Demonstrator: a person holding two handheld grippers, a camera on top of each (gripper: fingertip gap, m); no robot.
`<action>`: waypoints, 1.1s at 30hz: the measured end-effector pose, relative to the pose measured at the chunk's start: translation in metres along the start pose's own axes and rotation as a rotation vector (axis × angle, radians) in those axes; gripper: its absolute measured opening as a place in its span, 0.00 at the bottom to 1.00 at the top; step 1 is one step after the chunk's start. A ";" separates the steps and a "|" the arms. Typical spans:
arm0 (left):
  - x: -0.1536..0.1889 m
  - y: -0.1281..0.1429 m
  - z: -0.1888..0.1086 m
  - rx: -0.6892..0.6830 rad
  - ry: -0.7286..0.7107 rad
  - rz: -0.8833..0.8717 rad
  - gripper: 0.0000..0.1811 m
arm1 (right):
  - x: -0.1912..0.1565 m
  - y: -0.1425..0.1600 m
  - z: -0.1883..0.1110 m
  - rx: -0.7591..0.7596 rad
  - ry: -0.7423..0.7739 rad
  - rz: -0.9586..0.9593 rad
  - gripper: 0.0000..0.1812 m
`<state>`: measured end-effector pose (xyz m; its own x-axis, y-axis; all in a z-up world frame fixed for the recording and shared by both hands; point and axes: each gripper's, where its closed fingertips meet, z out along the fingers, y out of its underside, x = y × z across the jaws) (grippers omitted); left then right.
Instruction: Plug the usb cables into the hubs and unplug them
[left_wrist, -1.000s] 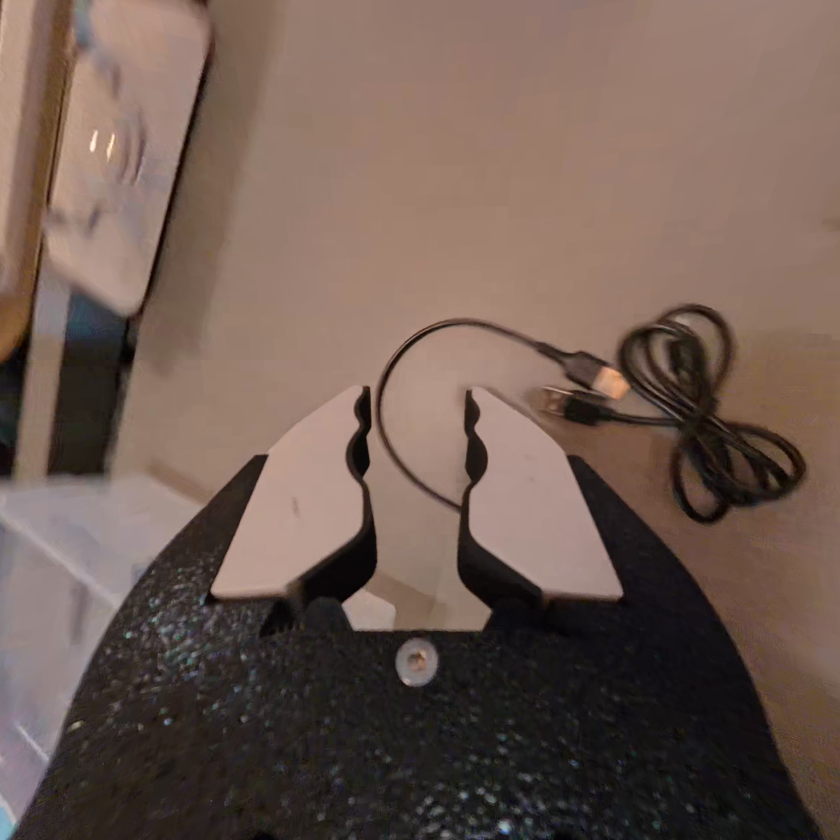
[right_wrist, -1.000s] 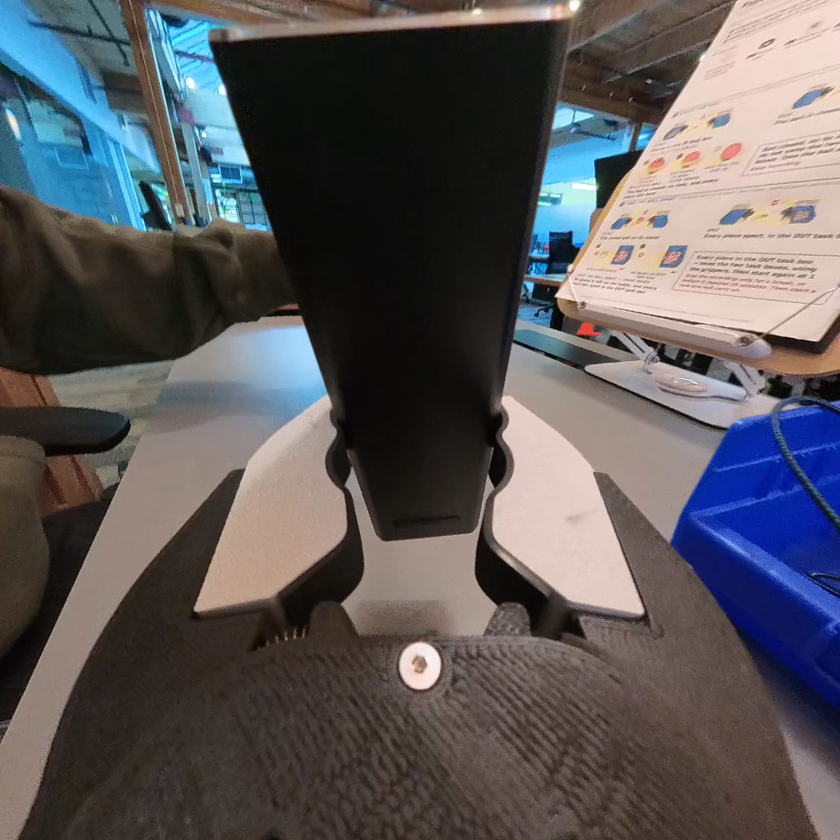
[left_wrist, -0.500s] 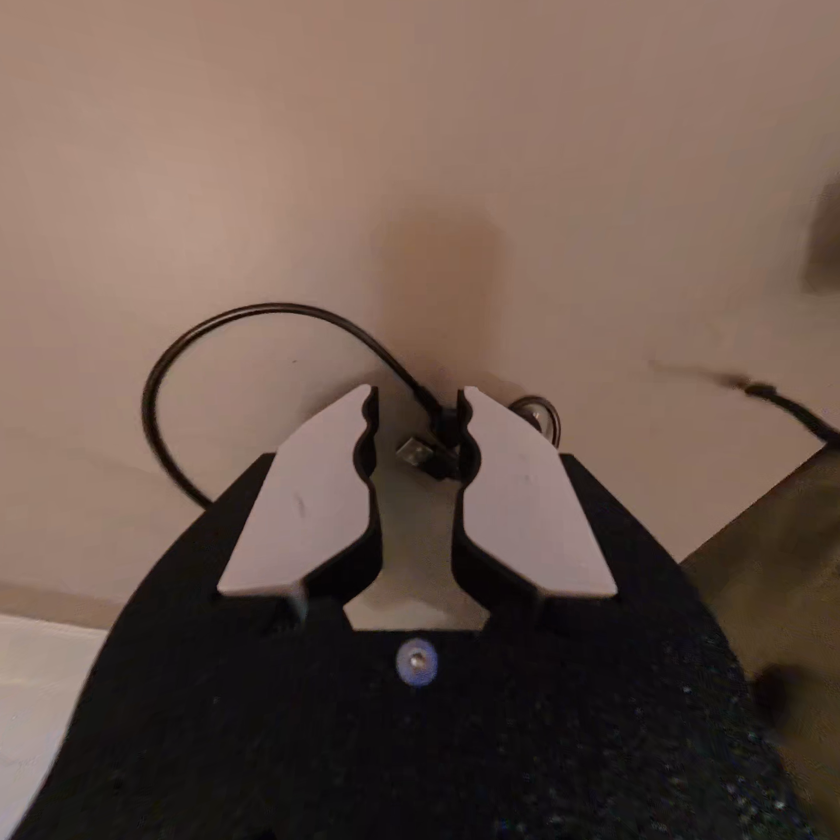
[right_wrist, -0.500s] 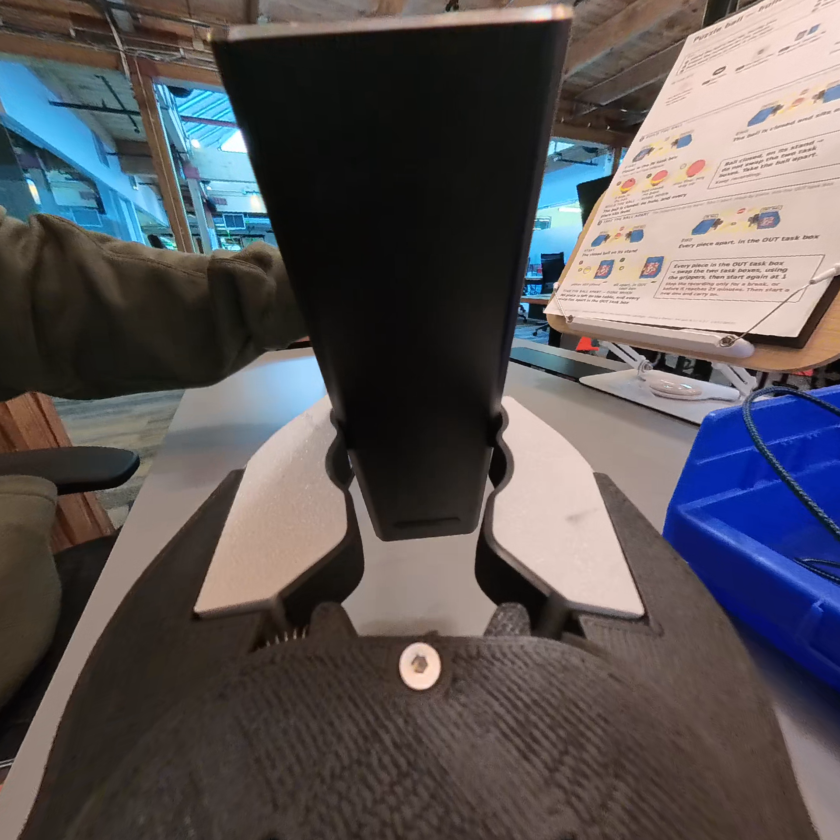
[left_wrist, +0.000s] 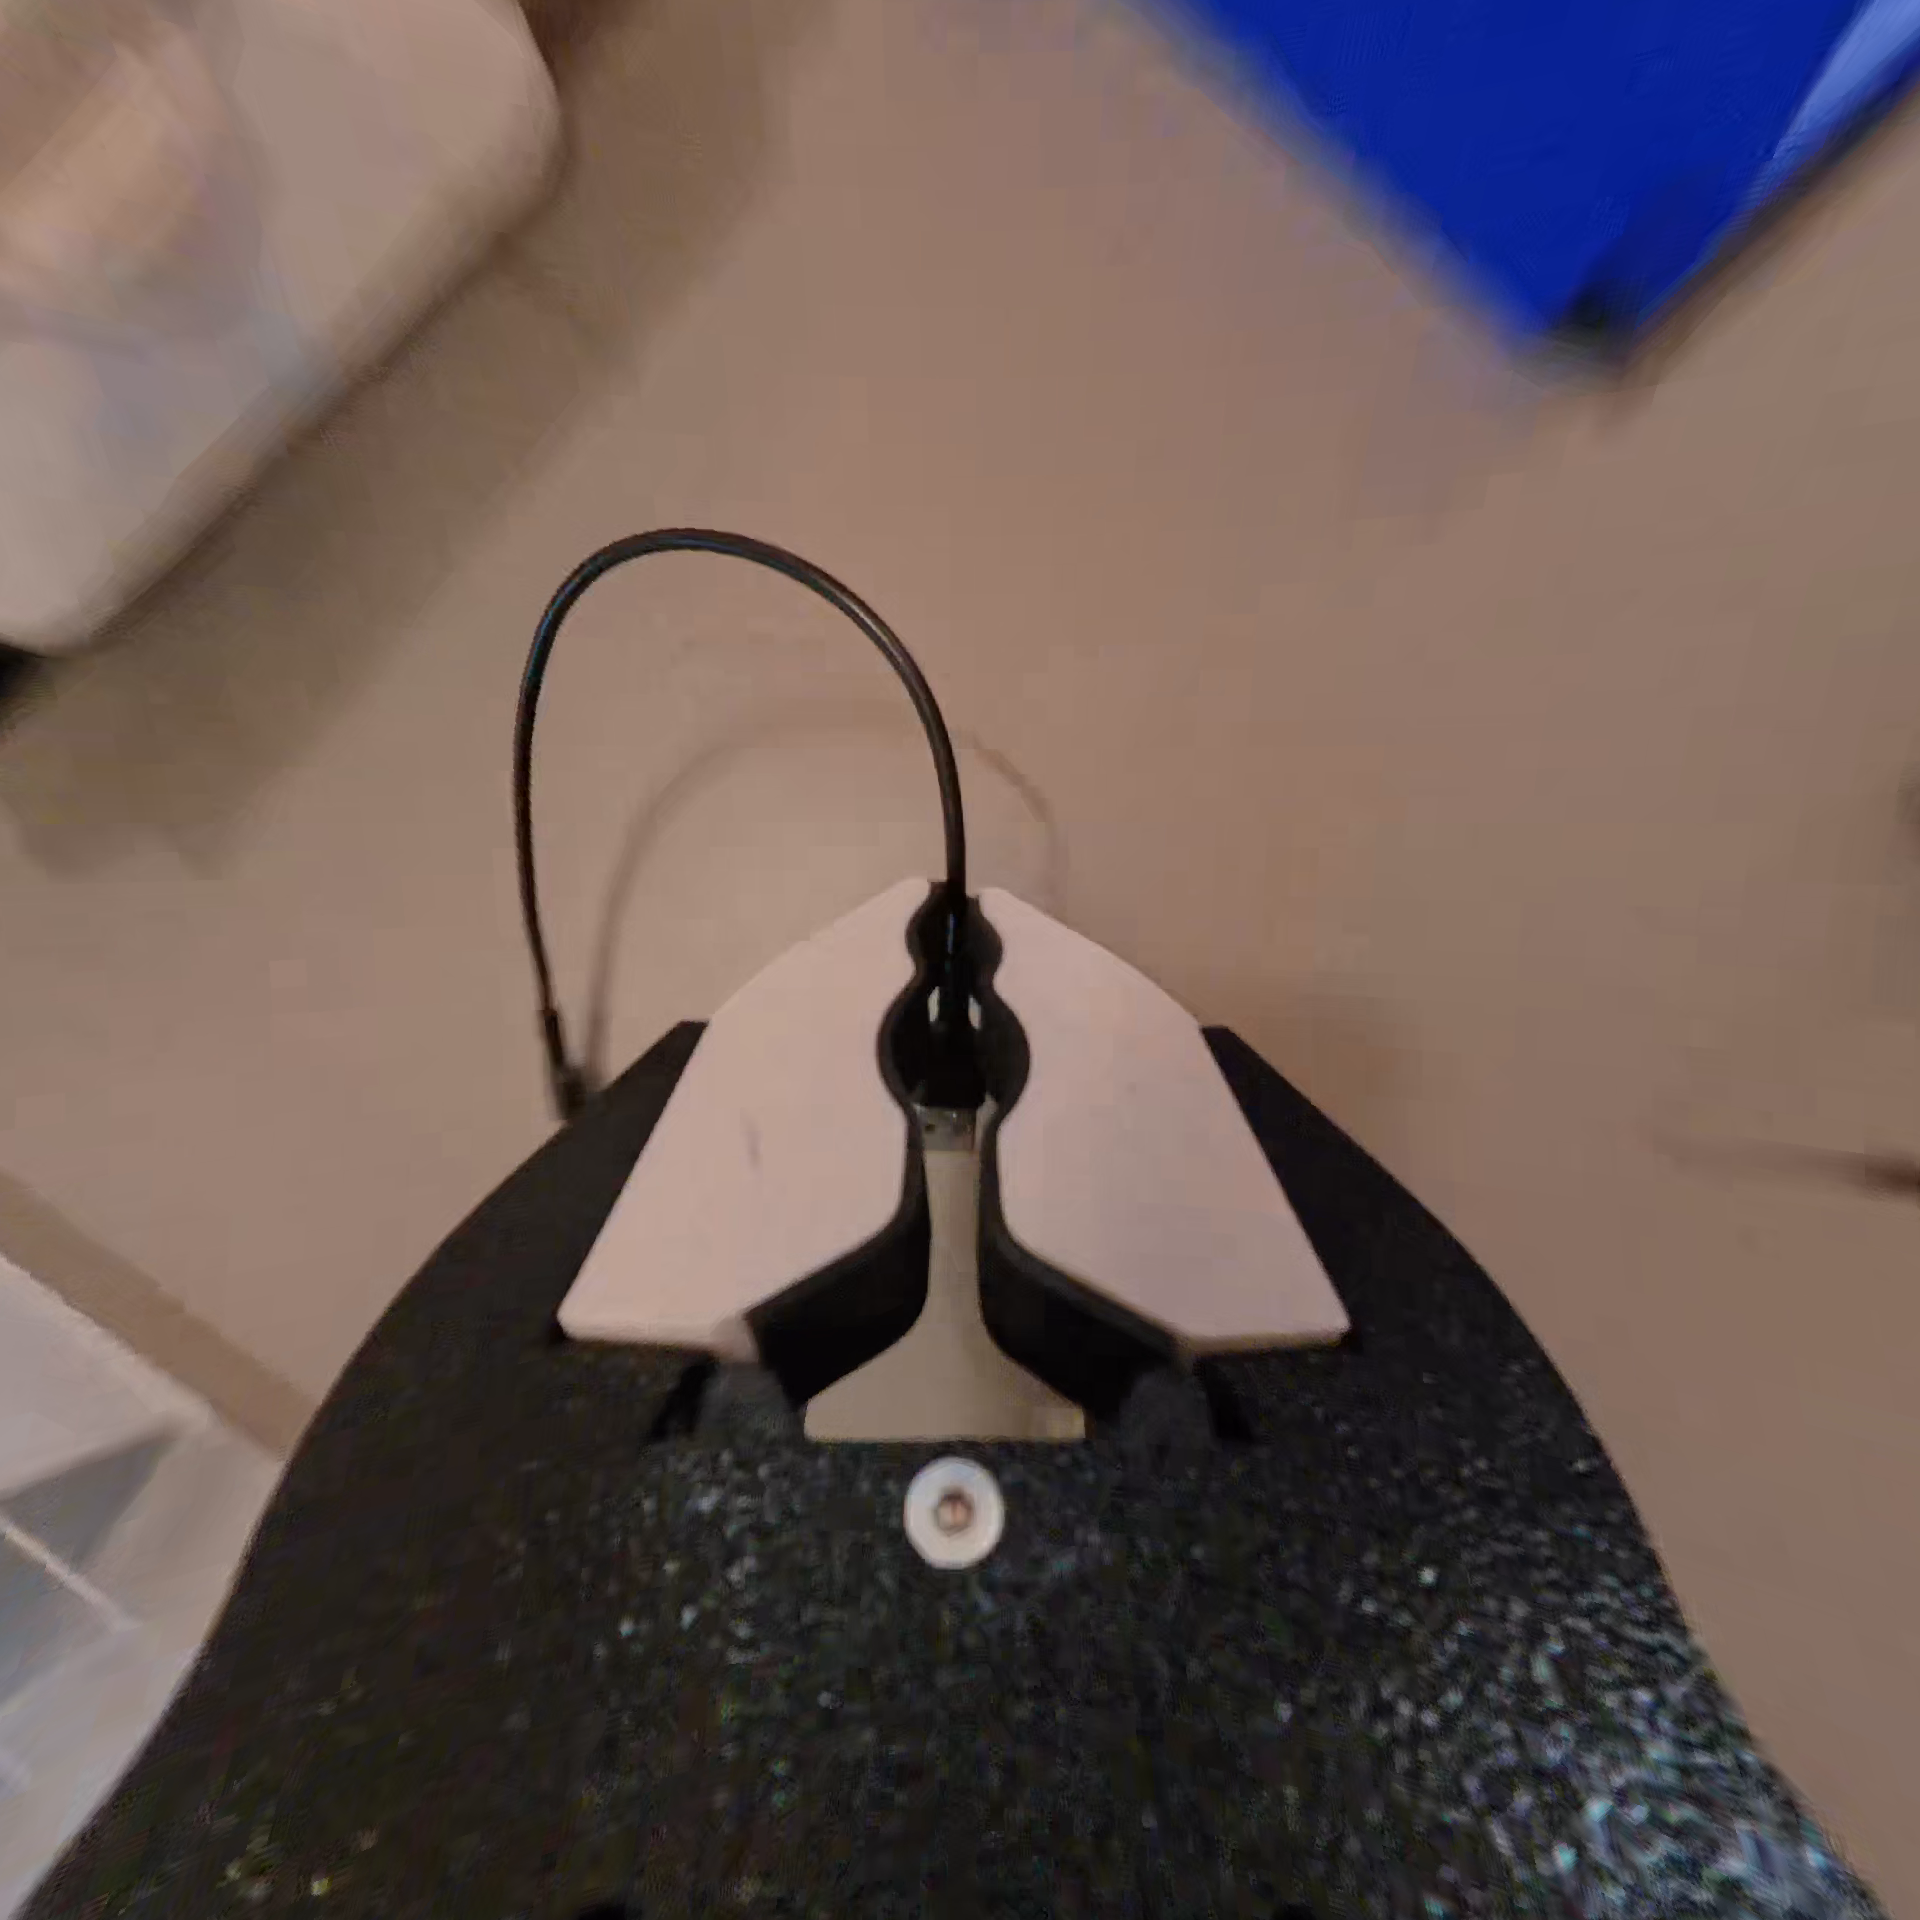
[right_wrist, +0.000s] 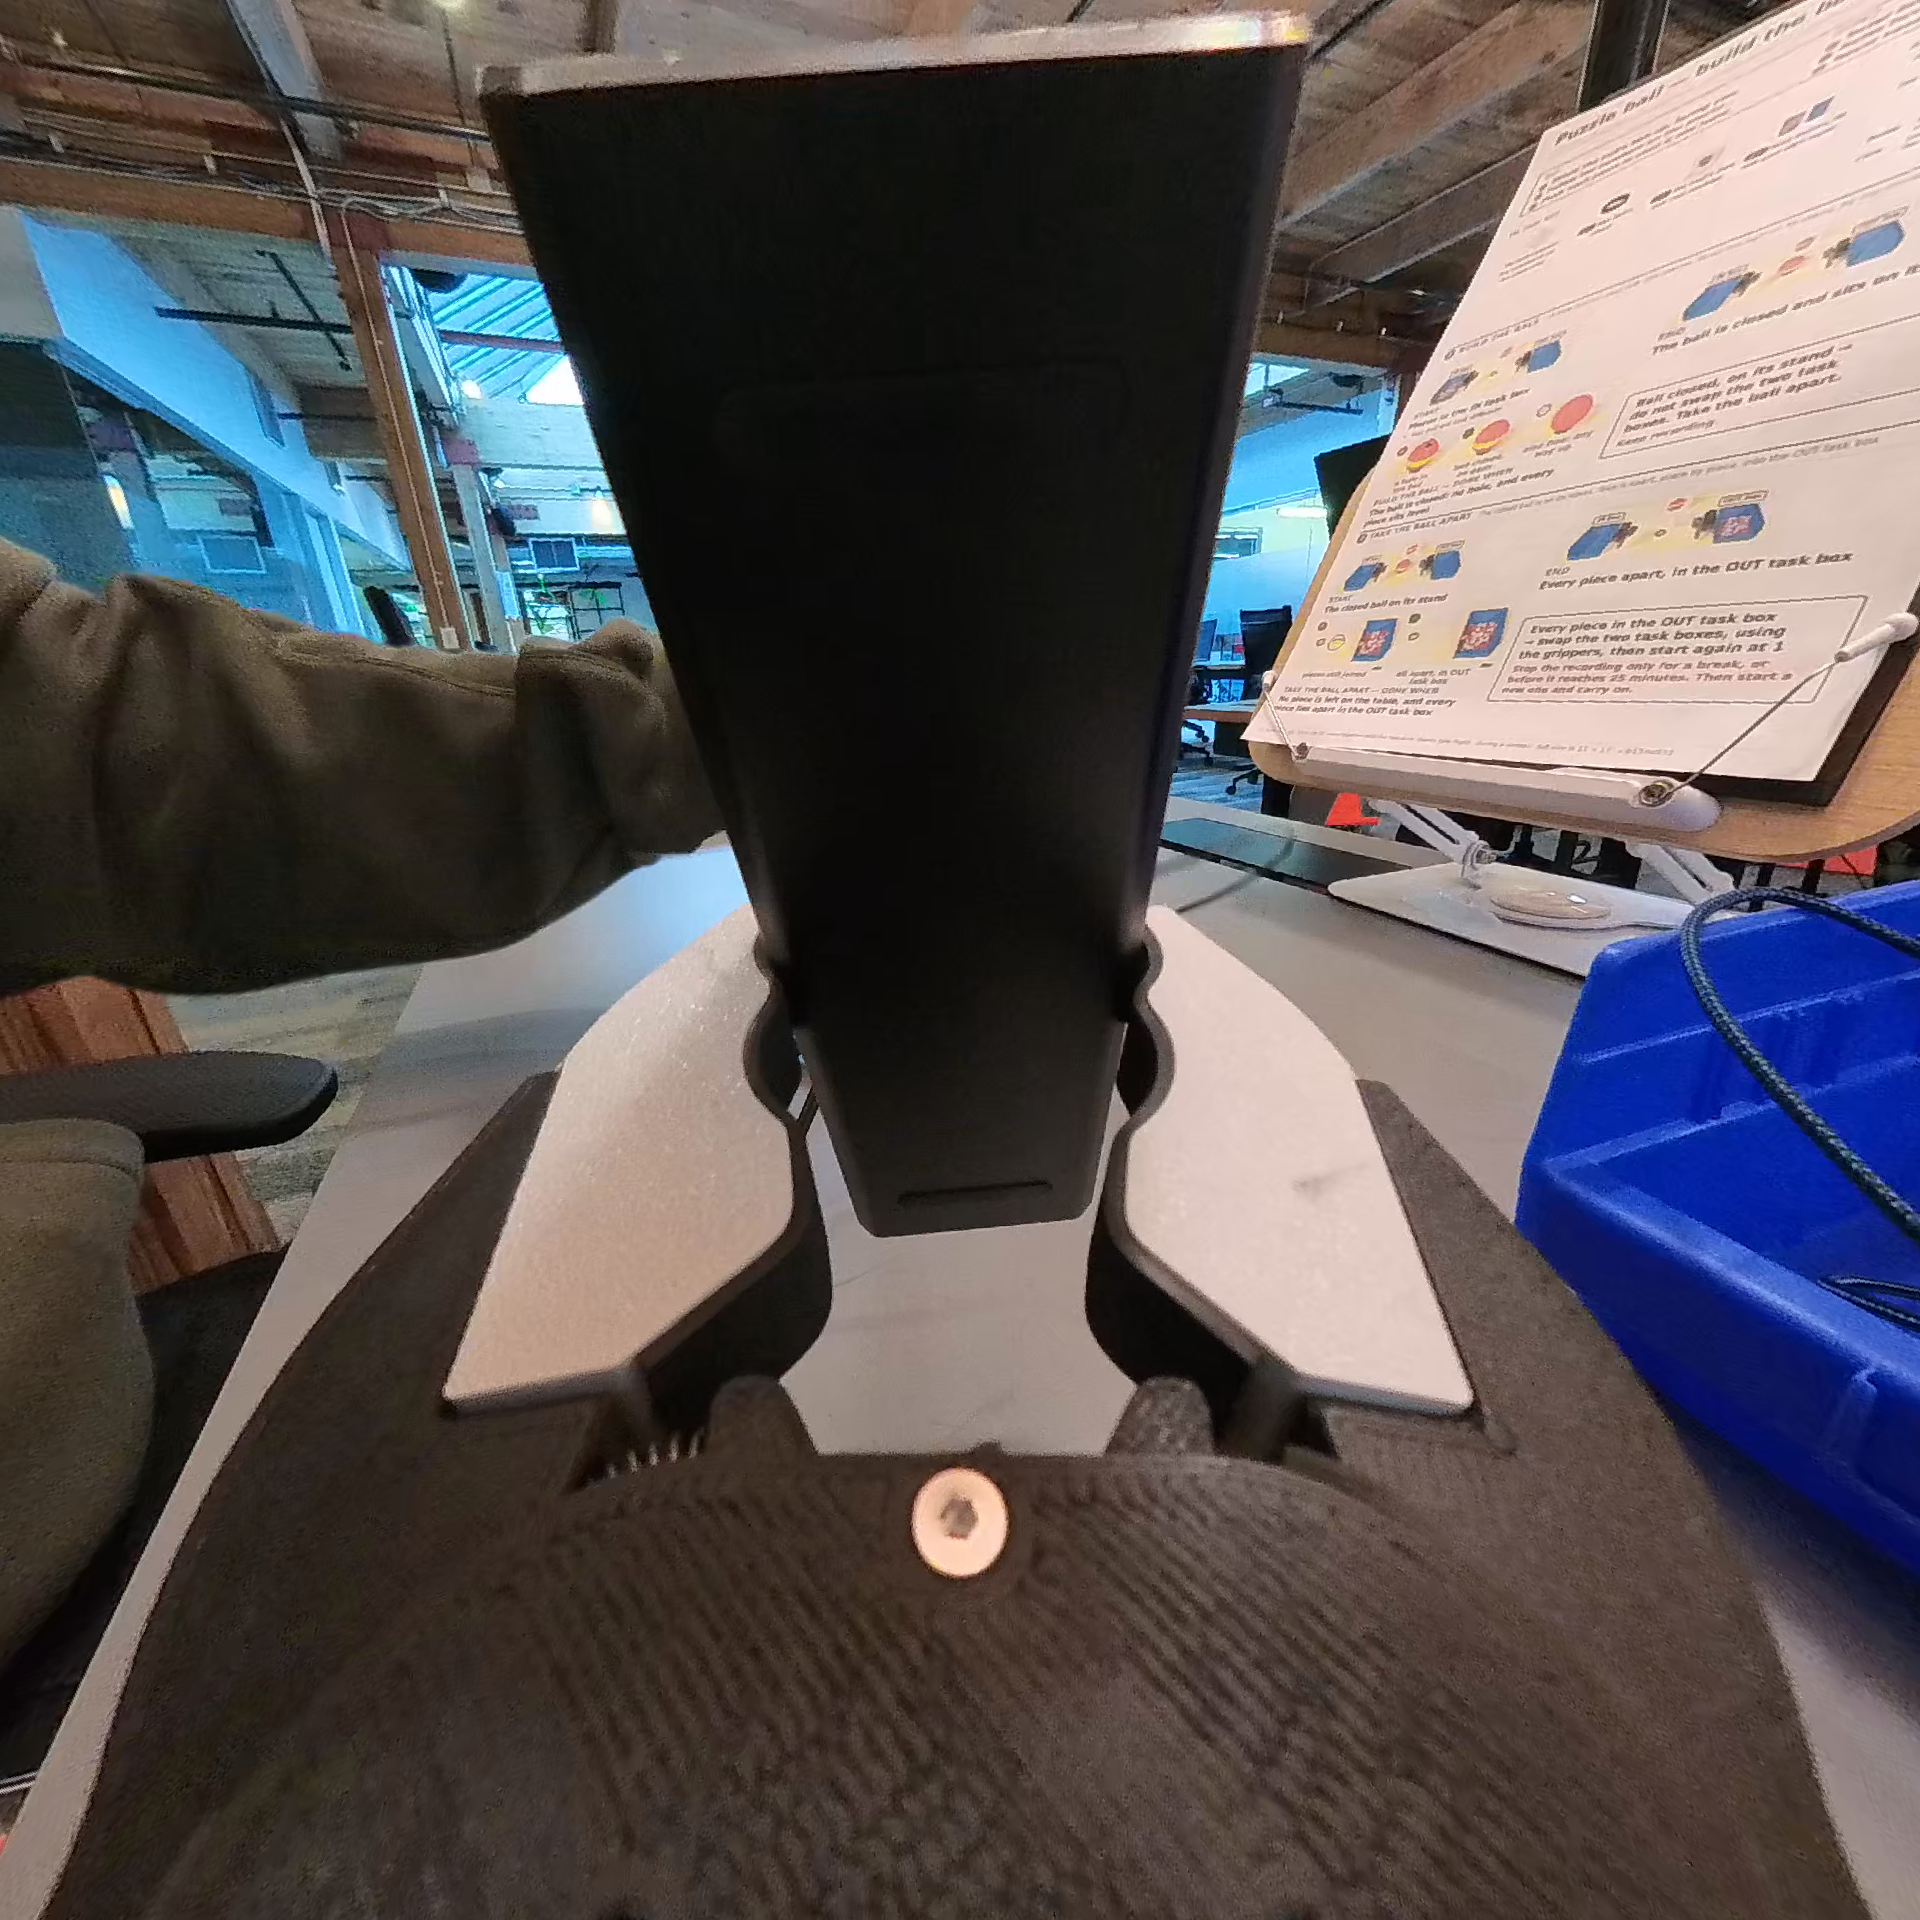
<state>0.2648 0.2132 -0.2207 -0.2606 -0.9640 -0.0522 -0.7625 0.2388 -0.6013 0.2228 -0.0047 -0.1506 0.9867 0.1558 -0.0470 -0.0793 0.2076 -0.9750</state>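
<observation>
— Since the earlier look, what has moved?

— Half a second ago the left gripper (left_wrist: 951, 997) stood apart around the plug on the table; now its fingers are pinched on the USB cable (left_wrist: 727, 582), and the blurred table behind suggests it is off the surface and swinging. The right gripper (right_wrist: 956, 1049) has barely shifted: it is clamped on the black hub (right_wrist: 894, 540).

— How does the plug lie in the left tongs?

— Along the fingers, metal tip (left_wrist: 945, 1127) pointing back toward the camera, the cord leaving past the fingertips, arching and dropping to the left of them. So I judge the plug must be turned round before it meets a port.

— And the hub?

— Upright between the right fingers, long axis running up and away, with a slot at its near end. I cannot see which face carries the other ports.

— Which hand is nearer the hub?

— The right holds it; a sleeve (right_wrist: 343, 769) passes behind the hub on its left.

— Room?

— A blue bin (right_wrist: 1714, 1195) sits right of the hub, a document stand (right_wrist: 1621, 499) beyond; open table (right_wrist: 520, 997) lies left of the hub.
</observation>
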 end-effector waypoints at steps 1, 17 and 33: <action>-0.004 -0.022 -0.014 0.175 -0.003 -0.024 0.01 | 0.000 0.000 0.000 -0.001 0.000 0.000 0.33; 0.005 0.132 -0.049 0.276 0.007 -0.521 0.05 | -0.005 0.005 0.004 -0.040 -0.020 -0.020 0.33; 0.005 0.132 -0.028 -0.079 0.239 0.569 0.12 | -0.011 0.012 0.009 -0.088 -0.043 -0.054 0.33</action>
<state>0.1463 0.2436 -0.2778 -0.7574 -0.6326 -0.1617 -0.5045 0.7242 -0.4701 0.2098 0.0045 -0.1594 0.9820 0.1883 0.0141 -0.0111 0.1317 -0.9912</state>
